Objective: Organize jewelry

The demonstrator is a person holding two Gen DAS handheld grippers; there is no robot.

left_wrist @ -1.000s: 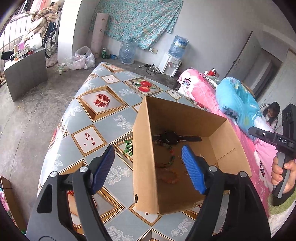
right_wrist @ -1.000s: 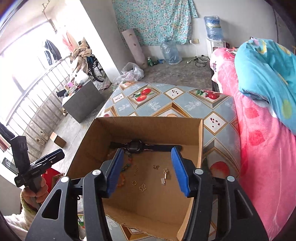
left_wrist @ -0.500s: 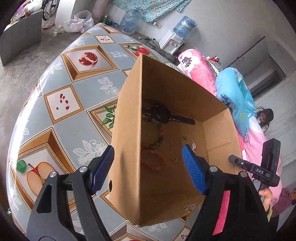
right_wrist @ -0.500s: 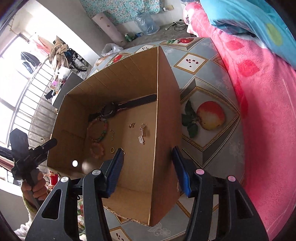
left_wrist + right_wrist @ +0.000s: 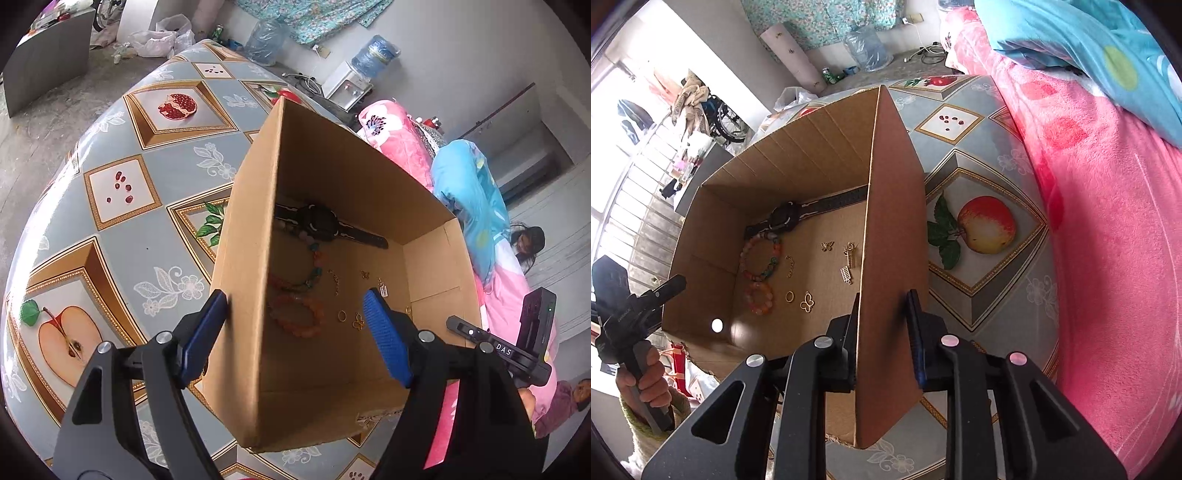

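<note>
— What is lying around the box (image 5: 332,177)?
— A fruit-print tablecloth (image 5: 122,229), pink bedding (image 5: 1108,258) beside.
— And the grippers?
— The right gripper (image 5: 884,325), wider earlier, is closing on the box's wall; the left gripper (image 5: 295,325) is straddling the other wall, open. Jewelry (image 5: 761,258) is lying inside.

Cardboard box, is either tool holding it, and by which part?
The right tool is closing on the cardboard box at its right wall. The left tool only straddles the left wall, open.
</note>
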